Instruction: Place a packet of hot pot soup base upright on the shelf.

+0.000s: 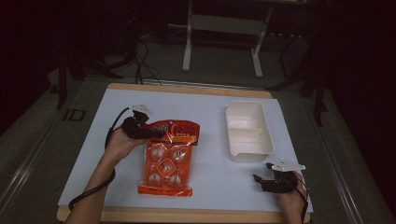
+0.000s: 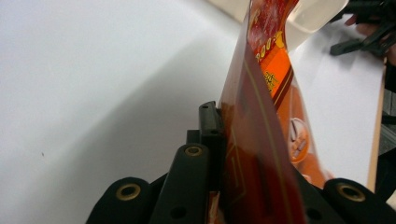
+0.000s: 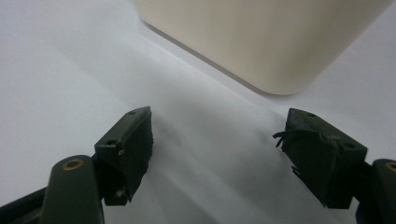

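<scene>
**Snack packet pinched at top edge by left gripper, right gripper idle near tray**

Snack packet (image 1: 167, 157), orange-red, clear window showing round wrapped pieces, lies on the white table sheet (image 1: 210, 182) left of centre, long axis running toward the person. Far end is lifted and folded up; near end is flat on the sheet. Left gripper (image 1: 142, 129) is clamped on that raised far edge. In the left gripper view the packet (image 2: 254, 140) stands on edge between the jaws, film pressed tight between them. Grip at the sealed edge likely chosen because it is thin and flat, easy to pinch, and lets the packet hang or drag clear of the table.

Right gripper (image 1: 264, 179) rests low at the near right corner of the sheet, holding nothing. Jaws are spread wide in the right gripper view, bare sheet between them. It seems parked, waiting, maybe ready to steady the tray.

White tray (image 1: 248, 129), rectangular, empty, sits right of the packet, well apart from it. Its cream wall (image 3: 261, 42) is near the right gripper's jaws, not touching. Probable drop spot for the packet, judgement only.

Path from packet to tray is bare sheet, nothing in the way. Packet looks longer than the tray is wide, so fit may be tight. Floor with frame legs (image 1: 222, 39) and cables beyond the table, no bearing on the work.
</scene>
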A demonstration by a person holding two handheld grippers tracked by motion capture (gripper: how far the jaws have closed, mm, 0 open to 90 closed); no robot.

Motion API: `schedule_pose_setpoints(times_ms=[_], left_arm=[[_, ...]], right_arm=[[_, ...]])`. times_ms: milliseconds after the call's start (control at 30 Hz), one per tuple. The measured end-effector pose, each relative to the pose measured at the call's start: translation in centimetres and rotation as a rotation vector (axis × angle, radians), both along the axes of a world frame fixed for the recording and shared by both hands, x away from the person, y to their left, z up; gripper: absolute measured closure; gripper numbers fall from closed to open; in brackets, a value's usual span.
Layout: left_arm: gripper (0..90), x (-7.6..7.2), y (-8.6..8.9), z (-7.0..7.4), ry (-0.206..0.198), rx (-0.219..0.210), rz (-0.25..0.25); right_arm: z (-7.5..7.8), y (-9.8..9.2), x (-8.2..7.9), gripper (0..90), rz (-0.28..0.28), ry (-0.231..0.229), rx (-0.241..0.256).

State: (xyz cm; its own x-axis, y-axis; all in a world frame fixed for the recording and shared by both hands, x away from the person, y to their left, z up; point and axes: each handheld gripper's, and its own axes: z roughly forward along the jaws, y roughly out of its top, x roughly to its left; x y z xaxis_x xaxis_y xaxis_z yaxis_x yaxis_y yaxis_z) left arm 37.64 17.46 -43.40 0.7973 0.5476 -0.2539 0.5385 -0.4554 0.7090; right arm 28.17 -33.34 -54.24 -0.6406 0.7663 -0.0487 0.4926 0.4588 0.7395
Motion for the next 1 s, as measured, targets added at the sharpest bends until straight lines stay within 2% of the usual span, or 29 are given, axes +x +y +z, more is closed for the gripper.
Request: schedule_pose_setpoints(times_ms=[133,167,200,267,367,400,467,733,1000], left_arm=[[90.0,-0.3,0.2,1.7,-0.025,-0.02,0.008],[90.0,-0.3,0.2,1.7,-0.025,-0.02,0.008],[90.0,-0.6,0.2,2.7,-0.042,-0.034,0.016],[90.0,-0.9,0.1,3.6,-0.06,-0.039,0.021],[90.0,-1.2,0.0,4.4,-0.074,-0.046,0.022],[90.0,-1.5,-0.2,5.2,-0.084,-0.056,0.024],[90.0,-1.7,-0.6,5.8,-0.097,-0.055,0.023],[90.0,-1.9,-2.3,7.6,-0.11,-0.081,0.017],[90.0,-1.2,-4.1,8.8,-0.13,-0.073,0.022]], right_arm=[[0.0,0.0,0.0,24.2,0.0,0.0,0.001],[0.0,0.0,0.0,24.2,0.0,0.0,0.001],[0.0,0.0,0.0,24.2,0.0,0.0,0.001],[0.0,0.0,0.0,24.2,0.0,0.0,0.0],[0.0,0.0,0.0,24.2,0.0,0.0,0.001],[0.0,0.0,0.0,24.2,0.0,0.0,0.0],[0.0,0.0,0.0,24.2,0.001,-0.001,0.0],[0.0,0.0,0.0,24.2,0.002,-0.001,0.001],[0.0,0.0,0.0,24.2,0.002,0.001,0.004]])
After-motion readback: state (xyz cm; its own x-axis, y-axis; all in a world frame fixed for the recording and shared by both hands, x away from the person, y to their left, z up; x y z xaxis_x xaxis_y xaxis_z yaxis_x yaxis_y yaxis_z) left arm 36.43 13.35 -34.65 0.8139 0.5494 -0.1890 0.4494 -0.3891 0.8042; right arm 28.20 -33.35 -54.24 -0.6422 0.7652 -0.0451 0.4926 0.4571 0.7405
